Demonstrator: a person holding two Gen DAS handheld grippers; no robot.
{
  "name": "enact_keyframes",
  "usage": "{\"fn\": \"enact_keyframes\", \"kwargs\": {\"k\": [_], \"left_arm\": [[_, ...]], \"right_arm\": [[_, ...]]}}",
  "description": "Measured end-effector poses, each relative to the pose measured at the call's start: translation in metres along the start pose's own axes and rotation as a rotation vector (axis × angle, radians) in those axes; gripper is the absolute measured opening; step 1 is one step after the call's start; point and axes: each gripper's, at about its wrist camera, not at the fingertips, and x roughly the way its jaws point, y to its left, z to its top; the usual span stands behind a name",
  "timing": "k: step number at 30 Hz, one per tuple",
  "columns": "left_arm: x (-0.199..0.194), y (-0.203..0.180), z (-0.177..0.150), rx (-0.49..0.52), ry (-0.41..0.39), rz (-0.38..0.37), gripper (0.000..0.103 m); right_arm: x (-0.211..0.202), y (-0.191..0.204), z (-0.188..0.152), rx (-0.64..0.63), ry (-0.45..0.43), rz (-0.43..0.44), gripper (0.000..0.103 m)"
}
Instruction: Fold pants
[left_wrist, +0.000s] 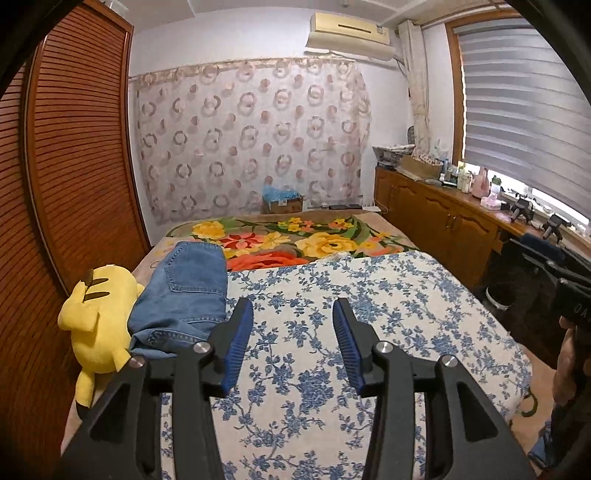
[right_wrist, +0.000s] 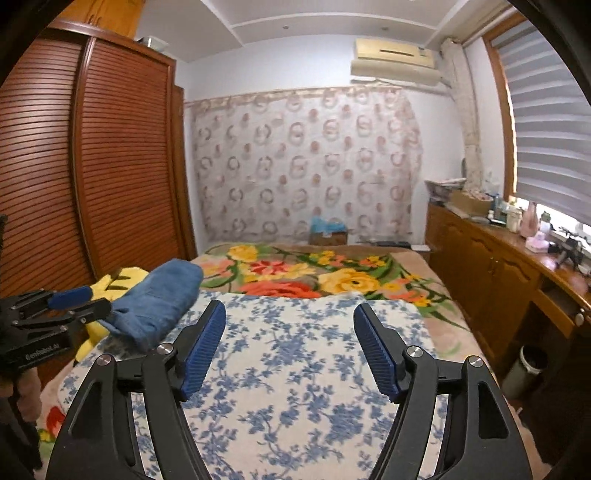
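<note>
I am holding two grippers, one in each hand. My left gripper (left_wrist: 291, 317) is hanging over the bed with its fingers spread apart, and nothing is between them. My right gripper (right_wrist: 290, 319) is standing even wider, also with nothing between its fingers. Each gripper is showing two black arms with ribbed blue pads (left_wrist: 236, 350) and round silver bolts.

I am seeing one pair of pants (left_wrist: 183, 295). It is blue denim, already folded into a thick rectangle, with one back pocket and pale stitching on top. It is lying on the left side of the bed, partly on the near cover, and no gripper is touching it. Just left of it, touching it, one yellow plush toy (left_wrist: 96, 321) is lying, soft, with black stripes.

The bed is wearing two covers: a near one, white cloth with small blue flowers (left_wrist: 369, 314), and a far one, a fluffy blanket with big yellow, orange and red flowers (left_wrist: 295, 240).

On the left, a brown wardrobe (left_wrist: 74, 166) with slatted doors is standing. On the far wall a thin curtain with ring patterns (left_wrist: 251, 140) is hanging, and one air conditioner (left_wrist: 351, 33) is sitting above it. On the right, a long wooden cabinet (left_wrist: 436, 210) is carrying bottles and boxes under a window with a striped blind (left_wrist: 524, 103). One cardboard box (left_wrist: 282, 203) is sitting behind the bed.
</note>
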Motion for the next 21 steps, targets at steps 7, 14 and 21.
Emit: {"fn": "enact_keyframes", "kwargs": {"k": [7,14,21], "left_arm": [[-0.0038,-0.0023,-0.0015,-0.005,-0.007,0.014,0.046],[-0.0057,-0.0001,-0.0024,-0.007,-0.003,0.019,0.046],[-0.0062,0.0013,-0.0017,-0.007,-0.004,0.019,0.047]], "right_arm": [[-0.0051,-0.0068,-0.0056,0.004,-0.002,-0.008,0.074],[-0.0062,-0.0085,-0.0063,0.005,0.000,-0.005,0.074],[-0.0069,-0.0090,-0.0066,0.006,0.001,-0.003,0.074]]}}
